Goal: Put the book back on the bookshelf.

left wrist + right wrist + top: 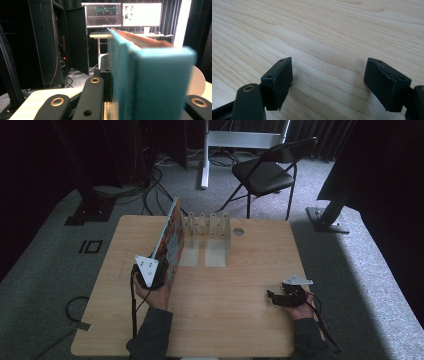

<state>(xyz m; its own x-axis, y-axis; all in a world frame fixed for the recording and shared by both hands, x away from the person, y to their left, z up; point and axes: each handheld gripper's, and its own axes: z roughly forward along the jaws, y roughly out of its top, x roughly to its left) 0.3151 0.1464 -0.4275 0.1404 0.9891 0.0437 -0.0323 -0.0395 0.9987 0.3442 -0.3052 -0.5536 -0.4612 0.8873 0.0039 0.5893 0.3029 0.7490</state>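
High view: left gripper [159,270] clamps book [170,237] on edge; keep it upright, align with rack [206,226] slot; right gripper [278,299] gapes empty on table [240,320]

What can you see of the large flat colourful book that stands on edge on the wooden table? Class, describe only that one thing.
The large flat colourful book is thin, with a busy red-and-blue printed cover and a teal edge. It stands upright on its long edge on the light wooden table, running from the clear slotted rack towards the person. The left hand-held gripper is clamped on its near end, black jaws on either face.
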